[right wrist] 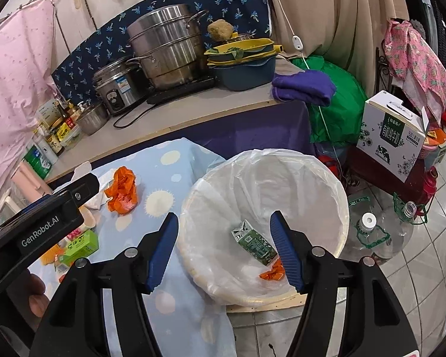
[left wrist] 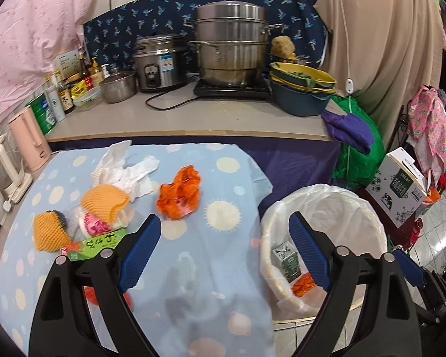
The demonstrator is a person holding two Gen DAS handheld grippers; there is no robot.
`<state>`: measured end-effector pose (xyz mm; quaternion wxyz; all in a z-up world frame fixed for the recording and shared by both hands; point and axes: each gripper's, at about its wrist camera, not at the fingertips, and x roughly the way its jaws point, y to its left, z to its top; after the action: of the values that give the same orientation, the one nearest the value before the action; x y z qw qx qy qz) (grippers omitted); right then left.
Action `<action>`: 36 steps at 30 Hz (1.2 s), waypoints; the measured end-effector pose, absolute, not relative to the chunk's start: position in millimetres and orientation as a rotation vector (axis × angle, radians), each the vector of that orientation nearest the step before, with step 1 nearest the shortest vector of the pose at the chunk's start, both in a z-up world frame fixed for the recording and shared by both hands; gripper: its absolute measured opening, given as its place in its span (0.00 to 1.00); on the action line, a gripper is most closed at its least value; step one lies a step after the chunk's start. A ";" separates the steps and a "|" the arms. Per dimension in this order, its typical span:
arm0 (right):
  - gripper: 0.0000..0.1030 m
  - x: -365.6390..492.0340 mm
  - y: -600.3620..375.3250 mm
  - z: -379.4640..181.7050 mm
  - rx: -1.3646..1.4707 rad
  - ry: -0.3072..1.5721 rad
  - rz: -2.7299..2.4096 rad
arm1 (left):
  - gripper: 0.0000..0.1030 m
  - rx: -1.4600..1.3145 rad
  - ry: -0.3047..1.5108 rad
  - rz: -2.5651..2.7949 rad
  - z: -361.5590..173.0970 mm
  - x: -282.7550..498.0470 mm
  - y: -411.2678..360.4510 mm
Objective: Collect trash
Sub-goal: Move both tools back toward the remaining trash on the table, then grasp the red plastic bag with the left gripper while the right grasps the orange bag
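The lined bin [right wrist: 282, 178] sits right of the table [left wrist: 193, 238], carton [right wrist: 254, 242] inside. Remaining trash, the orange wrapper [left wrist: 180, 196], lies ahead-left of the left claw [left wrist: 223, 250], nearer it than the right claw [right wrist: 223, 253]; both gape empty

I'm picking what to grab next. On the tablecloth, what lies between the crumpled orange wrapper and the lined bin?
Nothing: between the orange wrapper and the bin there is only bare dotted tablecloth, clearest in the left wrist view.

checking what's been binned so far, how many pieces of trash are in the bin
2: a green carton lying on the bin liner, and an orange wrapper beside it, partly behind the right gripper's finger. More may be hidden.
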<state>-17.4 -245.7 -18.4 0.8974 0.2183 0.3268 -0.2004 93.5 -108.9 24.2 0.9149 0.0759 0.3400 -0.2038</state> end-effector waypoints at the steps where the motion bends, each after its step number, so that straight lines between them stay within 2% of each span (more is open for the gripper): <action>1: 0.61 -15.6 -241.7 -18.2 0.447 0.679 -0.408 | 0.81 0.155 0.705 -0.408 23.2 95.1 -103.1; 11: 0.61 4.4 -193.3 -26.2 0.398 0.725 -0.334 | 0.81 0.115 0.777 -0.293 4.6 111.3 -40.4; 14: 0.61 10.1 -180.1 -29.7 0.387 0.738 -0.311 | 0.82 0.100 0.816 -0.250 -8.4 116.9 -18.1; 16: 0.61 14.3 -172.2 -32.7 0.382 0.747 -0.295 | 0.87 0.087 0.840 -0.218 -18.4 120.0 -2.4; 24: 0.61 29.4 -142.2 -48.9 0.356 0.798 -0.236 | 0.87 0.043 0.924 -0.123 -56.6 126.2 53.1; 36: 0.61 42.7 -121.8 -73.2 0.347 0.862 -0.199 | 0.88 -0.046 1.000 -0.134 -92.3 125.2 92.2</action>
<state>42.7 -121.8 -73.2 0.8892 0.1669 0.4151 -0.0957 125.2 92.2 -92.3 0.8752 -0.0219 0.4790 -0.0640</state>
